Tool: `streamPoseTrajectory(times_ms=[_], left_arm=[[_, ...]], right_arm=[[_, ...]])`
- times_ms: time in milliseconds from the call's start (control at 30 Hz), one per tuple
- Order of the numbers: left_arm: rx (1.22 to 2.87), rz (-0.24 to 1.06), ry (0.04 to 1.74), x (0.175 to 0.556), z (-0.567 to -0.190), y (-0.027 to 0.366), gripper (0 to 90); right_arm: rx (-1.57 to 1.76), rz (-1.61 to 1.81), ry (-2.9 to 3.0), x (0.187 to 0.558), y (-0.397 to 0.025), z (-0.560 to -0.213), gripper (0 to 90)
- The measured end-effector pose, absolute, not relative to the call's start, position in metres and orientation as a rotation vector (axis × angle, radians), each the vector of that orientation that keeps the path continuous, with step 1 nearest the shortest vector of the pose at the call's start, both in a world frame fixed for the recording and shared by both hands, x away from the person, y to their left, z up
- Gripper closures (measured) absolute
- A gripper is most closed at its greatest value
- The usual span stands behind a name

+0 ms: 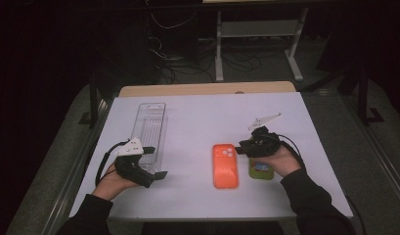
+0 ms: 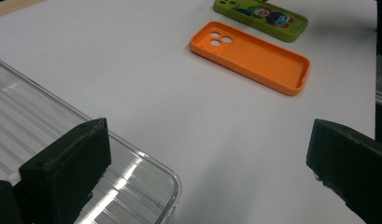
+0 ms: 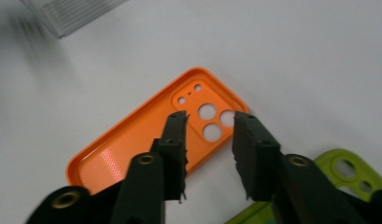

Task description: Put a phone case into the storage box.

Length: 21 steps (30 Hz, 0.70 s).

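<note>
Orange phone case (image 1: 225, 165) lies open side up on the white table (image 1: 197, 122), near the front edge and a little right of centre, its camera holes at the far end. Just beside it on the right lies a green phone case (image 1: 261, 171) with a cartoon print, partly under the person's right hand (image 1: 280, 161). The right gripper (image 1: 242, 149) hovers at the orange case's right edge near the camera holes; in the right gripper view its fingers (image 3: 177, 135) stand a little apart, above the case's camera end, holding nothing. The left gripper (image 1: 156, 163) sits at the table's left side, its fingers (image 2: 67, 163) spread wide and empty, one over the near corner of a clear ribbed plastic tray (image 1: 151, 120) that runs away from the person.
</note>
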<state>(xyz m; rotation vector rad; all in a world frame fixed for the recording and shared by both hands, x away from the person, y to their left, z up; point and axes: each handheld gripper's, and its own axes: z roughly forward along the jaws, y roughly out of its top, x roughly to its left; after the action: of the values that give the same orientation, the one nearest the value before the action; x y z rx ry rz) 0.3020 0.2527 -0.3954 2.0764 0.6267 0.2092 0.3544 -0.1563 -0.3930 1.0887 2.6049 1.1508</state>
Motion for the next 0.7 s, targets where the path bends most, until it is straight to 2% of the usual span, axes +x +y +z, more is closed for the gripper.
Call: streamPoseTrajectory(times_ms=[67,100,133,233,700], left_arm=[[2.077,0.210,0.626,0.302,-0.395,0.253,0.0],[2.077,0.210,0.626,0.302,-0.395,0.253,0.0],[2.077,0.209,0.626,0.302,-0.395,0.253,0.0],[2.085,0.214,0.620,0.303,-0.395,0.254,0.0],[2.087,0.216,0.615,0.303,-0.394,0.255,0.0]], right_arm=[[1.088,1.140,2.633,0.355,-0.156,-0.395,72.2],[1.088,1.140,2.633,0.355,-0.156,-0.395,72.2],[1.063,1.122,2.640,0.357,-0.157,-0.397,78.3],[1.101,1.067,2.661,0.356,-0.155,-0.399,87.9],[1.045,0.911,2.741,0.346,-0.154,-0.412,88.2]])
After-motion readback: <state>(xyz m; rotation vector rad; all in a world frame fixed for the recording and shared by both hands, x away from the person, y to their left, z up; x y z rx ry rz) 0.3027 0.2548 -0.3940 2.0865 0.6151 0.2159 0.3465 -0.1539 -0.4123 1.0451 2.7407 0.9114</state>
